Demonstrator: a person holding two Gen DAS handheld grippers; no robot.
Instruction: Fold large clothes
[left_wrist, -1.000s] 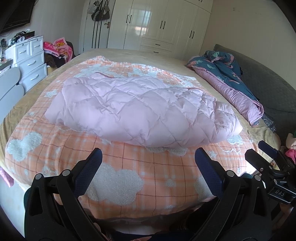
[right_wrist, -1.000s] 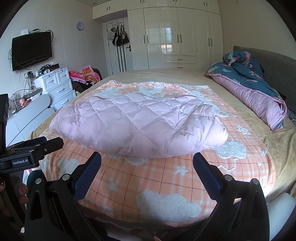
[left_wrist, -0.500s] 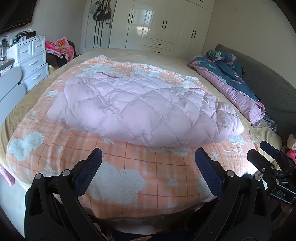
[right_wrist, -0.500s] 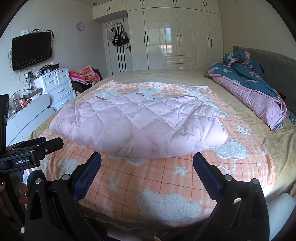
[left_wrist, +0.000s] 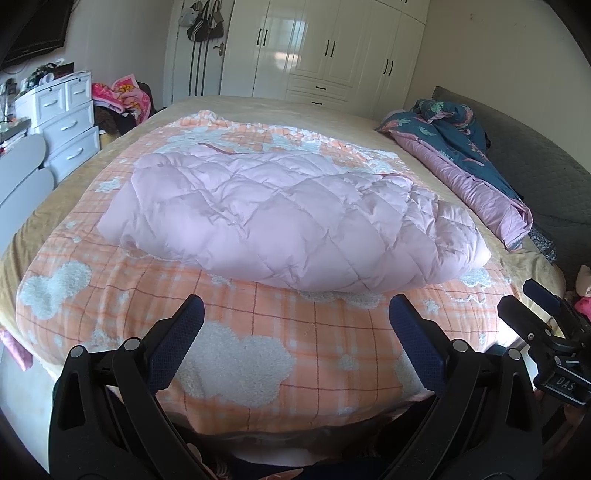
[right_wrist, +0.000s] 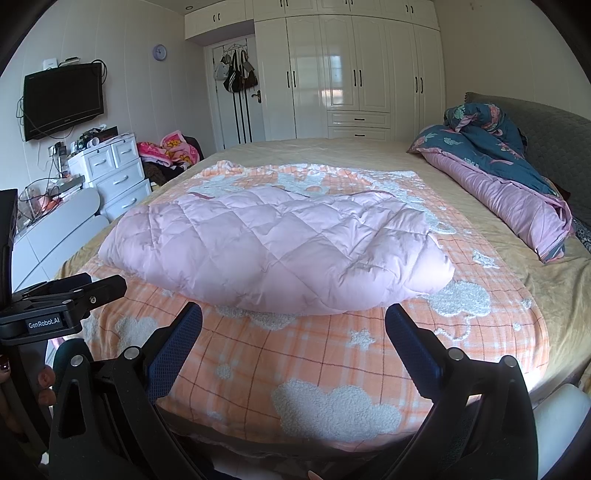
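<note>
A pink quilted coat (left_wrist: 288, 221) lies folded in a puffy bundle in the middle of an orange checked blanket (left_wrist: 236, 354) on the bed (right_wrist: 554, 291). Near the bed's foot, the left claw (left_wrist: 295, 317) and right claw (right_wrist: 293, 321) both hang spread wide, empty, just short of the coat. A blue-and-pink duvet (right_wrist: 498, 177) lies far right.

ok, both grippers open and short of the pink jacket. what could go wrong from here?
1. The pink quilted jacket is puffy and slick-looking; open fingers may pinch only the top layer, and a fold could spring back.
2. It lies on a loose orange plaid blanket, so the left gripper or right gripper might catch blanket along with the jacket's edge.
</note>
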